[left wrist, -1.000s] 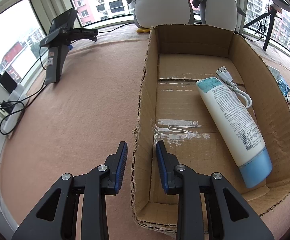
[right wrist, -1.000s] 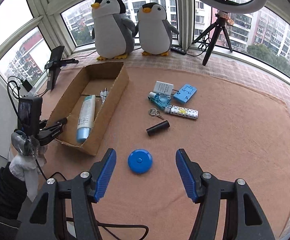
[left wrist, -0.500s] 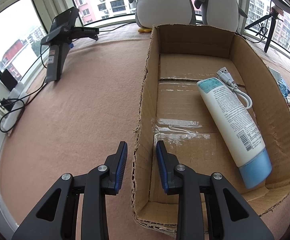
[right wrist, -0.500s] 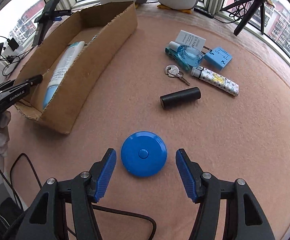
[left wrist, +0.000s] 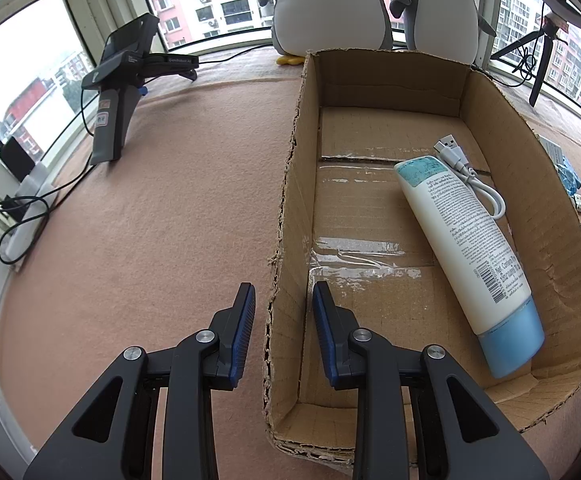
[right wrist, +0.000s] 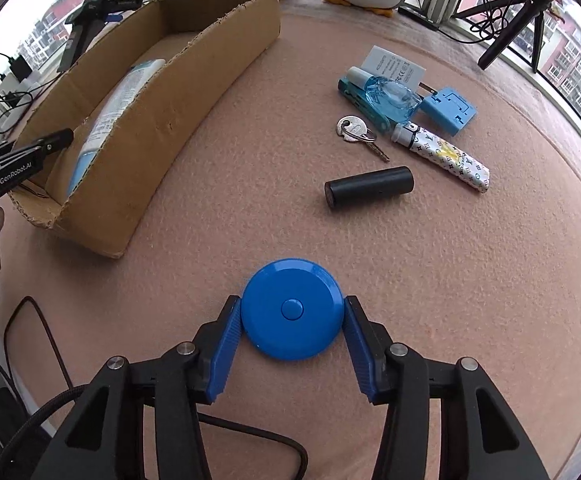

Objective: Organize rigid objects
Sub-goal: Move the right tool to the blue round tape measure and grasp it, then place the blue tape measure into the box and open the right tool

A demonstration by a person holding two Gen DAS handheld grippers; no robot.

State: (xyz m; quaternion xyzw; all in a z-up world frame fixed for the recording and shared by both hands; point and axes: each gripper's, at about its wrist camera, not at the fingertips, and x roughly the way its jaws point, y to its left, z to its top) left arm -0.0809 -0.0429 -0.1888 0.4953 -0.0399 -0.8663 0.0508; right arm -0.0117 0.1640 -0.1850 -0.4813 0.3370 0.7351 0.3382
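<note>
Lowered since a second ago: your right gripper (right wrist: 292, 326), now down at the mat (right wrist: 450, 280) around the blue disc (right wrist: 292, 310). Its jaws have just been closing, and the disc sits between them, both pads at its rim; whether they already press on it you cannot tell for certain, though contact looks made on both sides.

Unchanged: your left gripper (left wrist: 284, 320), as far closed as it goes, astride the near left wall of the box (left wrist: 290, 200), one finger outside, one inside. The pads look clear of the card.

In the box, ahead and right of the left gripper: a white tube (left wrist: 466, 240) with a blue cap, lying flat; a white USB cable (left wrist: 470, 176) touching its far end.

On the mat, ahead and right of the right gripper: black cylinder (right wrist: 370, 192), keys (right wrist: 354, 130), patterned tube (right wrist: 446, 158), blue bottle (right wrist: 390, 96), blue block (right wrist: 448, 110), white card (right wrist: 392, 66).
</note>
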